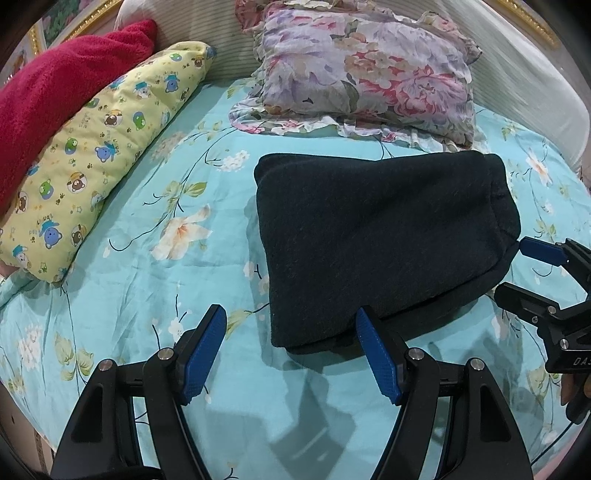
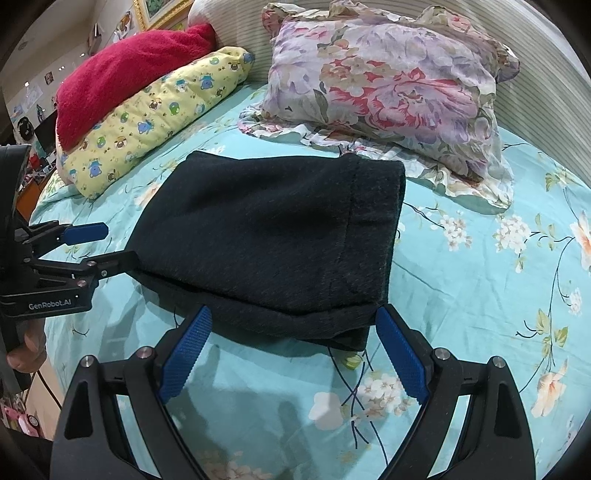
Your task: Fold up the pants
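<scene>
Nearest, the left gripper [image 1: 291,350] and the right gripper [image 2: 295,354] both stood with blue-padded jaws spread wide, holding nothing. Just beyond their tips the dark knitted pants [image 1: 380,243], folded into a compact bundle, lay on the turquoise floral bedsheet [image 1: 129,280]. Farther back rested a flowered ruffled pillow [image 1: 369,70], a yellow cartoon-bear cushion [image 1: 103,147] and a red fleece blanket [image 1: 62,85].

A turquoise floral bedsheet [image 1: 122,280] meets a ribbed headboard [image 2: 535,110]; gold-framed picture [image 2: 159,11] behind.
</scene>
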`<state>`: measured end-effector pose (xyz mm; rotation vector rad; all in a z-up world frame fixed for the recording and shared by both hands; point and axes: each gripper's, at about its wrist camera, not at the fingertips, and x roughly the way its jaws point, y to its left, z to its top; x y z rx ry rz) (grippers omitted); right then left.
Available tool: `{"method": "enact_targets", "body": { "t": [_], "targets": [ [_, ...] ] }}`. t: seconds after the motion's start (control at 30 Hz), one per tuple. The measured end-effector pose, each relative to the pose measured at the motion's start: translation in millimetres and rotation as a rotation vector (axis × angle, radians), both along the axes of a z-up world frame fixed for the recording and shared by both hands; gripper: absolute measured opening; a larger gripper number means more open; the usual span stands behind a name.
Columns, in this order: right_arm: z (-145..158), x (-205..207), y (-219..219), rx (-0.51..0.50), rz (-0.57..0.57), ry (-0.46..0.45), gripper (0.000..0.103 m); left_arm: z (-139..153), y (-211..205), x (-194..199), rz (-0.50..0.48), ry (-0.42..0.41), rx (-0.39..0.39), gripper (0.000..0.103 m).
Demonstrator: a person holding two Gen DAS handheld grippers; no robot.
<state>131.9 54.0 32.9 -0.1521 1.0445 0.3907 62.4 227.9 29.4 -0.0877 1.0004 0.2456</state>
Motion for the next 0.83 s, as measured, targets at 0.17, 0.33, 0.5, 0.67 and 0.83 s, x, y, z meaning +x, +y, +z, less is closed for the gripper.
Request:
{"method": "enact_targets", "body": {
  "t": [0.17, 0.33, 0.5, 0.67, 0.83],
  "targets": [
    [2, 2, -4, 0.010, -0.016, -0.001, 0.091, 1, -2, 0, -0.007, -0.002, 0.008, 0.073],
    [4, 1, -6, 0.014, -0.024, -0.006, 0.091, 2, -3, 0, -0.011, -0.003, 0.008, 0.073],
    [7, 0, -7, 0.017, -0.030, -0.012, 0.091, 5, -5, 2, -0.018, -0.010, 0.017, 0.073],
    [6, 2, -7, 0.020, -0.034, -0.009, 0.091, 4, -6, 5, -0.024, 0.001, 0.006, 0.075],
    [5, 3, -7, 0.028, -0.040, -0.007, 0.091, 4, -13, 10, -0.045, 0.019, 0.006, 0.078]
  ]
}}
